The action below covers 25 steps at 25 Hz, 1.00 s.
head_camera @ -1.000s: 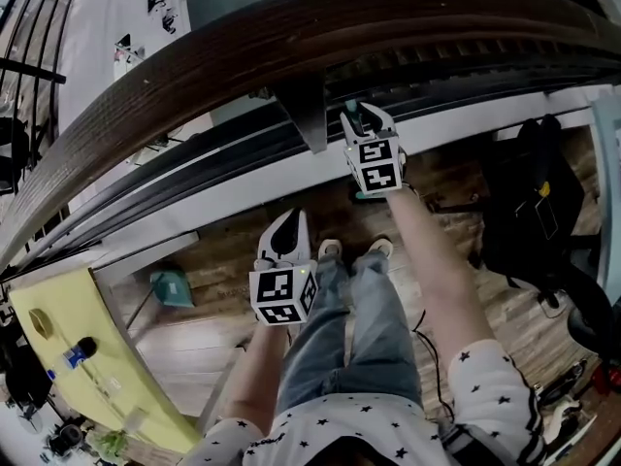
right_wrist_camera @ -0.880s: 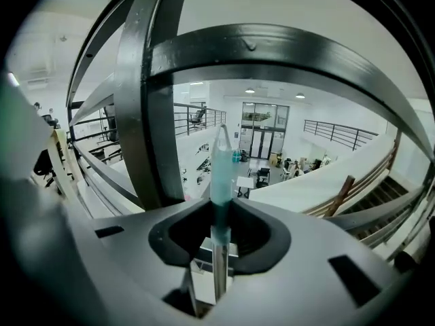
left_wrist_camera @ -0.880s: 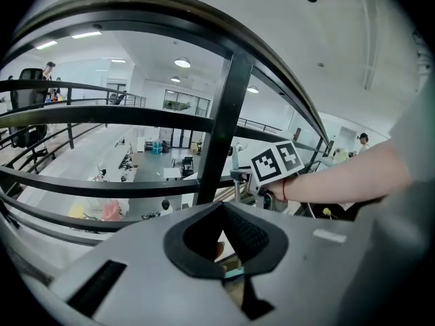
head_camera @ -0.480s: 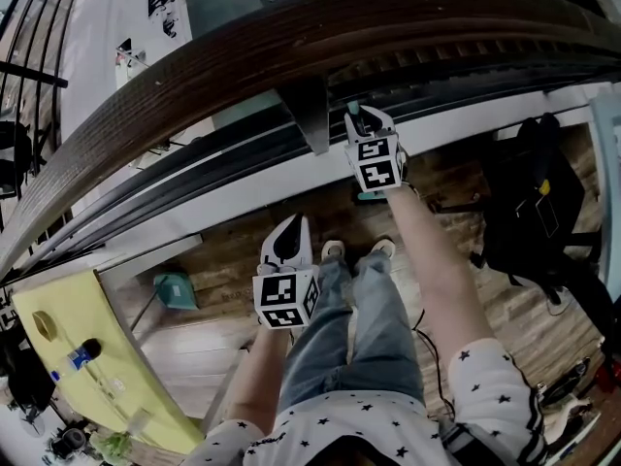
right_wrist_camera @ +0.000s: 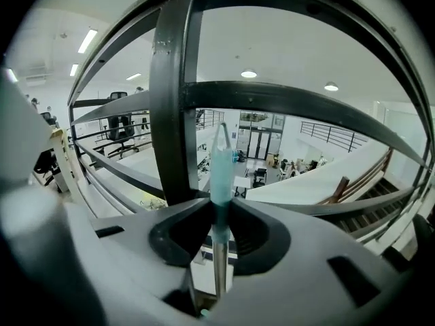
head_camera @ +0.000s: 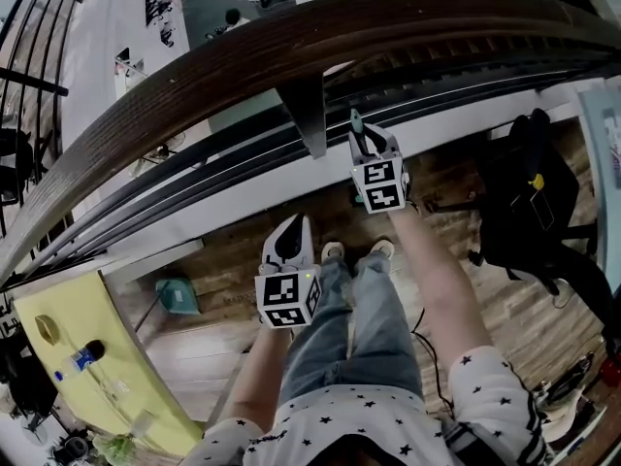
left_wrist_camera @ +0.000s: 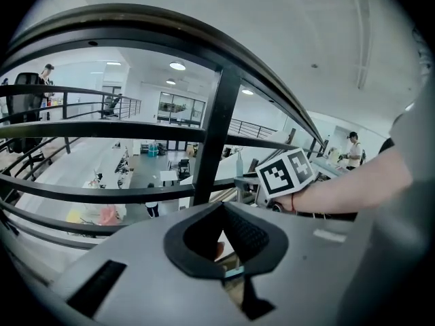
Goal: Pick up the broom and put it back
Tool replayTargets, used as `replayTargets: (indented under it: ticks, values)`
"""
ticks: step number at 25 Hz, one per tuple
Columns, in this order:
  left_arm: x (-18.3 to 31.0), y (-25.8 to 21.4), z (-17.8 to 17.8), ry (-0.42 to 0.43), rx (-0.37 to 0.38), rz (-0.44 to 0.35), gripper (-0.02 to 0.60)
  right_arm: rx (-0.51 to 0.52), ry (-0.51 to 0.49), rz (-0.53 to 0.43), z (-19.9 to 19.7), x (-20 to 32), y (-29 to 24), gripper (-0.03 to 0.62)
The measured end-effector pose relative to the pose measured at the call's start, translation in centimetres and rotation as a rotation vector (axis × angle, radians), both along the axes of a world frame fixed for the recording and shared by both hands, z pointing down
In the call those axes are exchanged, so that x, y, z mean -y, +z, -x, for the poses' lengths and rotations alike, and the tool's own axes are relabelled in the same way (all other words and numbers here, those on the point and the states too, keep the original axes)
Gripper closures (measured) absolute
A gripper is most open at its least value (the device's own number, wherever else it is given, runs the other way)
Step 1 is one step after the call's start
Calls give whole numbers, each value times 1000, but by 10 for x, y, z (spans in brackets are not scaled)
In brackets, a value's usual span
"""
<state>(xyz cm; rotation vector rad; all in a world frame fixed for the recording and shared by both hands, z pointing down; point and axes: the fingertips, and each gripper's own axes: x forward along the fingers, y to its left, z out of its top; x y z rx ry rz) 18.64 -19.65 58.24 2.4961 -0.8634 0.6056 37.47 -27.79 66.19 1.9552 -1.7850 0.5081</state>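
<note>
- what's the right gripper (right_wrist_camera: 219, 212) got?
- its jaws have just closed in and now clamp the broom handle (right_wrist_camera: 219, 172). the teal grip stands upright just beside the railing post (right_wrist_camera: 171, 100).
- and the left gripper (left_wrist_camera: 221, 208)?
- jaws together, nothing in them, kept near the body. the right arm (head_camera: 437, 280) is stretched out toward that post, its gripper tipped downward.

Right gripper (head_camera: 367, 149) jaws just closed in, now clamped on teal broom handle (right_wrist_camera: 220, 165). Gripper and handle drawn slightly back from railing post (head_camera: 306, 115), toward person. Handle tip now pokes above jaws.
</note>
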Motion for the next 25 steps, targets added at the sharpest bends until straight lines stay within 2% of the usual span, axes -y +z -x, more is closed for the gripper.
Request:
replayTargets:
  ticks: [15,25]
  values:
    - [-35,-39,12,24,-14,-39,571,1,37,-44,25,-84,-37,516]
    - [-60,-72,43,-62,-25,-70,571,31,68,-99,37,-126,-72,516]
